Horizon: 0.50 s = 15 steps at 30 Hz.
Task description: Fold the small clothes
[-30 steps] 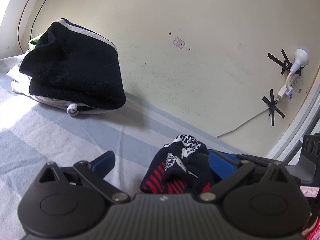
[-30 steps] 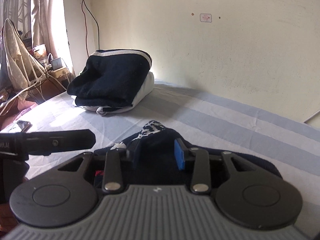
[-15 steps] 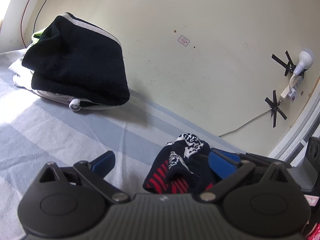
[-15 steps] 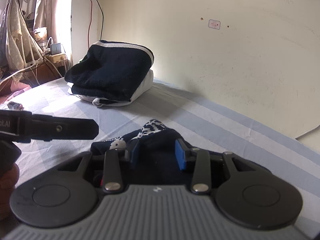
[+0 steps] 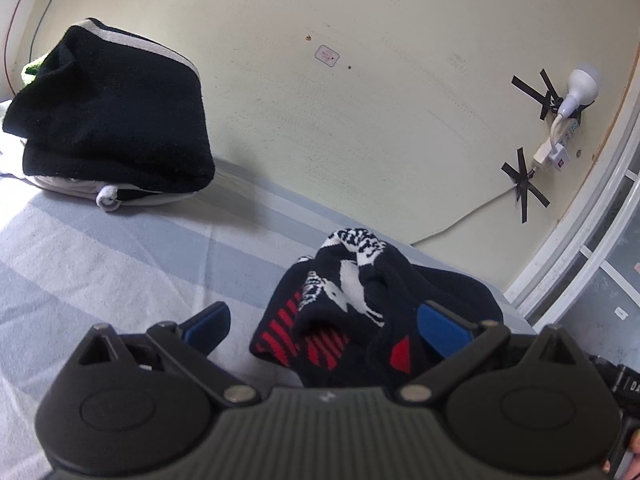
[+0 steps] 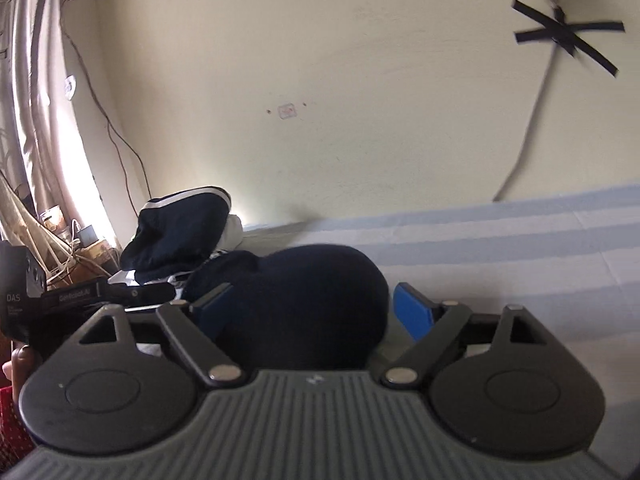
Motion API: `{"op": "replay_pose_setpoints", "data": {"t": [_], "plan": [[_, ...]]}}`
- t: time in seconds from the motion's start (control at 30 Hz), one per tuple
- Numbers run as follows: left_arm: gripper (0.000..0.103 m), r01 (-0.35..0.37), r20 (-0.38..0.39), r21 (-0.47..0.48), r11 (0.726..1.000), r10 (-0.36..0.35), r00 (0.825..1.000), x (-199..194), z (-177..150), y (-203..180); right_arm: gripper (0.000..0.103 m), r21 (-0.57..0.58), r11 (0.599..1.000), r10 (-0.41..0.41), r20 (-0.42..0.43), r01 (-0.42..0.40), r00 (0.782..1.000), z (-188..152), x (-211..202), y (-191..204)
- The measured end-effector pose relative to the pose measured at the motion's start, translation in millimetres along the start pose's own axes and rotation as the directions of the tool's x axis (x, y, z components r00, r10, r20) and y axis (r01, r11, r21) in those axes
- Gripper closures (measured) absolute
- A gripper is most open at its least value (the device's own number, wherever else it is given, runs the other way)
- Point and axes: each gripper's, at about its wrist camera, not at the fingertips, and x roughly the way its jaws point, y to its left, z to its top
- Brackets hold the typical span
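Note:
A small dark navy garment with red stripes and a white pattern lies bunched on the striped bed sheet. My left gripper stands open around it; the right pad rests against the cloth and the left pad is clear of it. In the right wrist view the same garment bulges as a dark mound between the jaws of my right gripper. Those jaws are opening: the right pad stands apart from the cloth and the left pad sits beside it without pressing.
A pile of folded clothes, black with a white stripe on top, sits by the cream wall; it also shows as the pile. A taped cable and plug hang on the wall. A window frame borders the right.
My right gripper's jaws spread wide and let go of the navy garment, and its view swung and rolled toward the wall at the right. The left gripper stayed almost still, jaws wide.

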Motion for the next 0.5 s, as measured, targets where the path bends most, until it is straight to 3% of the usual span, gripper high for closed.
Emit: {"op": "replay_pose_setpoints", "data": {"t": [0.1,0.23,0.37,0.5], "plan": [[0.000,0.031,-0.027,0.005,1.000,-0.031,0.999,3.1,-2.2,-3.5,0.015,0.093,0.996,0.005,-0.061,0.001,0.998,-11.1,1.5,-18.4],[0.000,0.040,-0.034,0.036,0.999,-0.039,0.999,3.3,-4.7,-10.6,0.014,0.204,0.977,0.086,-0.108,-0.063,0.990,-21.1,13.1,-25.4],[0.000,0.031,-0.054,0.047,0.998,-0.028,0.998,6.3,-6.2,-13.1,0.013,0.201,0.977,0.110,-0.164,-0.076,0.980,-27.5,28.4,-16.7],[0.000,0.024,-0.067,0.045,0.999,-0.021,0.998,8.7,-6.7,-13.8,0.008,0.164,0.983,0.110,-0.165,-0.082,0.980,-31.1,30.1,-9.7]]}}
